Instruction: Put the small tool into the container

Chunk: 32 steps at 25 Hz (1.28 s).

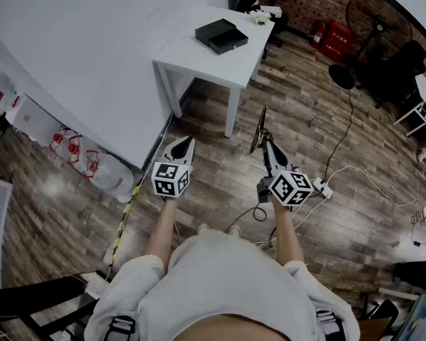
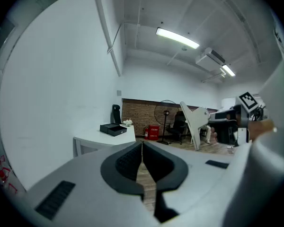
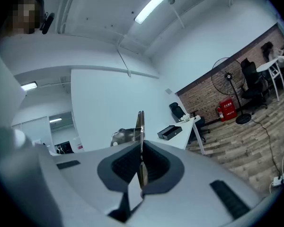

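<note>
Close to the person's body, both grippers are held out at about waist height over the wood-plank floor (image 1: 305, 119), each topped by its marker cube. The left gripper (image 2: 142, 148) has its jaws brought together with nothing between them. The ribbed dark pads meet along one line, and only floor shows through the notch below. It seems to be idle, kept low and tilted a little downward out of the way.

The right gripper (image 3: 141, 160) is clamped tight on the small tool (image 3: 140, 126). This is a thin, flat strip of metal with a dull shine, seen edge-on from that gripper's camera and sticking out well past the pads. From the head view it reads as a slim dark blade pointing forward. Gripping it near one end, flat faces against the pads, probably keeps so thin a piece from twisting or slipping. It also leaves the free end leading toward the goal.

Farther on and well apart from both grippers stands a plain white table (image 1: 199, 66) with square legs and a smooth matt top. On it sits the container (image 1: 221, 35), a black, hard-edged rectangular box that looks partly open, like a drawer slid out. The tool is therefore not yet near it, and carrying it across is the step in hand.
</note>
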Tool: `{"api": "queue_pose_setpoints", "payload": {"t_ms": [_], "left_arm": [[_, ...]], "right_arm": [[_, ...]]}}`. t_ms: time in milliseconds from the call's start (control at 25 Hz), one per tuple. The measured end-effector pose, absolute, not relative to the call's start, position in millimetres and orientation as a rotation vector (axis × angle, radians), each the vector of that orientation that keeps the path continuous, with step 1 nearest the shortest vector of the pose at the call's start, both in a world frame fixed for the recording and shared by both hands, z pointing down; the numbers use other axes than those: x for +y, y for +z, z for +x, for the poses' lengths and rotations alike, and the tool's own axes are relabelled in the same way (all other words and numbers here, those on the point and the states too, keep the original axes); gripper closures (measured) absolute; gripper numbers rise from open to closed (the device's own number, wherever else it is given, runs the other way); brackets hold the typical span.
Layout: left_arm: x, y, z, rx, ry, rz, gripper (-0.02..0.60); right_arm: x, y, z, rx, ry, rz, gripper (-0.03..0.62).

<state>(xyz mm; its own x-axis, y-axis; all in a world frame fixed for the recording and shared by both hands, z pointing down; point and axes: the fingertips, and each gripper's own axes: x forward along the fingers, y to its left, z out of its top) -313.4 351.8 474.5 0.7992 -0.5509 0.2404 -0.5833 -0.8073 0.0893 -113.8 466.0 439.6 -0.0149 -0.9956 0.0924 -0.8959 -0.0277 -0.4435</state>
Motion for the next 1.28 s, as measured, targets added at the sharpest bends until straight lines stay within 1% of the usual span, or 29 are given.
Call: {"api": "queue_pose_setpoints", "payload": {"t_ms": [480, 1280], "left_arm": [[370.3, 476.9, -293.7, -0.917, 0.319, 2.819, 0.568], [407.2, 487.2, -242.5, -0.975, 0.364, 2.806, 0.568]], "right_arm": [[480.4, 444.0, -93.1, 1.98, -0.587, -1.959, 0.59], [500.7, 460.4, -47.4, 2.037, -0.628, -1.878, 0.589]]}}
